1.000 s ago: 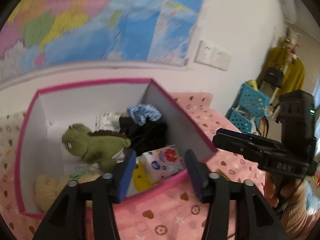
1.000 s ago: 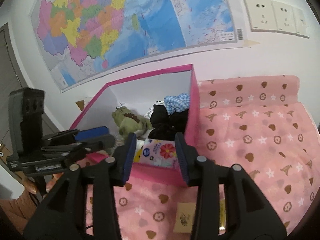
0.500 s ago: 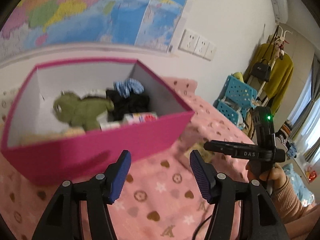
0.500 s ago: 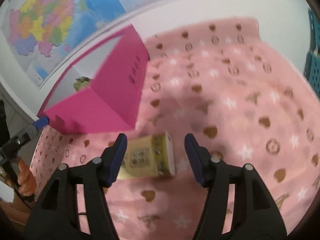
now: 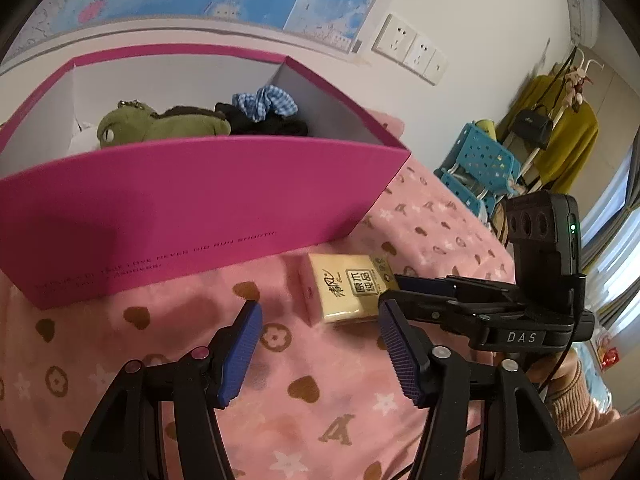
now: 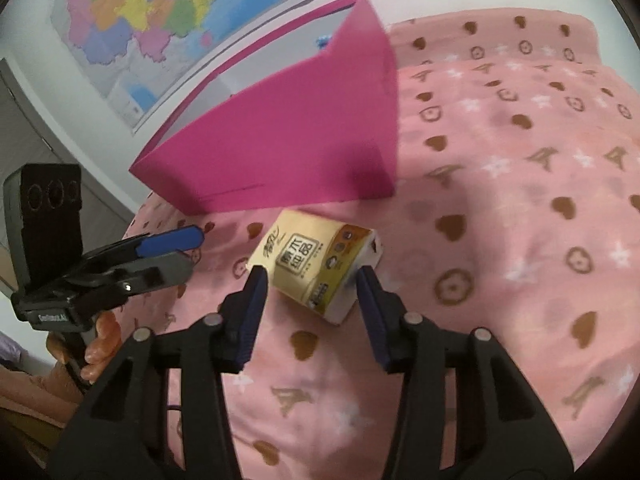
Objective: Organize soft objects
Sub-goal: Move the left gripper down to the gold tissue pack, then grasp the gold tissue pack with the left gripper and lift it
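Observation:
A yellow tissue pack (image 6: 316,268) lies on the pink blanket just in front of the pink box (image 6: 296,148); it also shows in the left wrist view (image 5: 348,290). My right gripper (image 6: 314,280) is open with its fingers on either side of the pack's near end, apart from it. My left gripper (image 5: 320,328) is open and empty, low over the blanket, just short of the pack. The pink box (image 5: 180,200) holds a green plush dinosaur (image 5: 160,126), a black cloth (image 5: 272,124) and a blue checked scrunchie (image 5: 266,104).
The pink patterned blanket (image 6: 520,200) spreads to the right of the box. A map (image 6: 152,8) hangs on the wall behind. Blue plastic baskets (image 5: 476,168) and a coat rack (image 5: 560,112) stand beyond the bed's right edge.
Both grippers have dropped from above the box to the blanket in front of it. The right gripper has closed in around the tissue pack; the left has moved nearer to it.

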